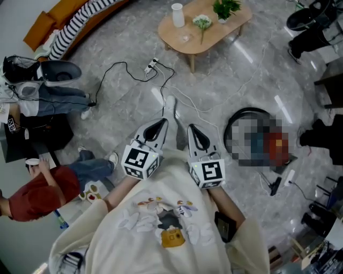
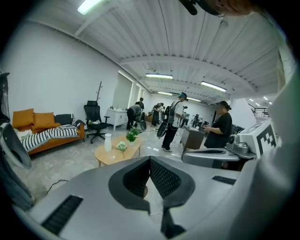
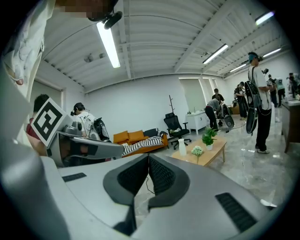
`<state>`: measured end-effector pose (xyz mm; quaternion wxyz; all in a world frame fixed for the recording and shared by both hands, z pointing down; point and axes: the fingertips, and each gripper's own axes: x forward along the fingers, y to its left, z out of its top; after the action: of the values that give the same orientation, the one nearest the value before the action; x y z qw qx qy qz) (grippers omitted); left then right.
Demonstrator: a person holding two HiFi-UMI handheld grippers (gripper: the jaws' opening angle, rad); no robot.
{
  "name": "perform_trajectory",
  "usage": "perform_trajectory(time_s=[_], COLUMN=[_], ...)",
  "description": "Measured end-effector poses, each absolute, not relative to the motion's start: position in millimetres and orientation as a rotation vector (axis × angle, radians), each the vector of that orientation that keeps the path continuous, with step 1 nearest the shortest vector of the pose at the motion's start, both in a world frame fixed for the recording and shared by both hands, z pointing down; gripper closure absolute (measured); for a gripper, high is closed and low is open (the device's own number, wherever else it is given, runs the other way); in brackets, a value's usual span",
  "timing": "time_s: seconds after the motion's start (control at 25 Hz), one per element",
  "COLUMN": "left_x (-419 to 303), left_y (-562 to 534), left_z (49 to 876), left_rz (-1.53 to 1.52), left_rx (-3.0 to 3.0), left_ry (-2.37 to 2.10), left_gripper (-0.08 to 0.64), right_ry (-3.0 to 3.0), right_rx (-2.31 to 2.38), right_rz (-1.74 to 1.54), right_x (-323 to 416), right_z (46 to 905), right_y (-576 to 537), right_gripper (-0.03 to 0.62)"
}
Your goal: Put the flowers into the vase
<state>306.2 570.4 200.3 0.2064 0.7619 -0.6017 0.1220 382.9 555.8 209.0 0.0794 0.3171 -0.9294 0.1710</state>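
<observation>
A small wooden table (image 1: pixel 214 33) stands far ahead on the marble floor. On it are a white vase (image 1: pixel 177 14), a bunch of white flowers (image 1: pixel 202 22) lying beside it, and a green potted plant (image 1: pixel 225 8). My left gripper (image 1: pixel 163 123) and right gripper (image 1: pixel 191 128) are held side by side close to my body, far short of the table, both shut with nothing in them. The left gripper view shows the vase (image 2: pixel 108 142) and flowers (image 2: pixel 122 146) beyond the closed left gripper (image 2: pixel 150 159). The right gripper view shows the vase (image 3: pixel 182 146) and flowers (image 3: pixel 197 151) past the right gripper (image 3: pixel 149 157).
Black and white cables (image 1: pixel 134 72) and a power strip (image 1: pixel 150 66) lie on the floor between me and the table. A person in a red shirt (image 1: pixel 37 195) sits at the left. An orange sofa (image 1: pixel 64 18) stands at the far left. Several people stand behind the table (image 2: pixel 176 122).
</observation>
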Motion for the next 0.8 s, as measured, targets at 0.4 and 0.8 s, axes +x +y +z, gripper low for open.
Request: perform_trajectory(time_s=[0.4,0.8], left_x=[214,104], left_y=[405,239], left_z=[214,230], left_rz=[0.326,0.338], left_rx=[2.117,2.117], left_ry=[-1.595,-1.454], left_gripper=[0.551,0.551], right_ry=[-2.646,-2.451], right_rx=[1.079,1.244], right_rz=[0.532,0.537], right_x=[306,235], right_z=[232,250], right_y=[399,229], right_gripper=[0.588,0.588])
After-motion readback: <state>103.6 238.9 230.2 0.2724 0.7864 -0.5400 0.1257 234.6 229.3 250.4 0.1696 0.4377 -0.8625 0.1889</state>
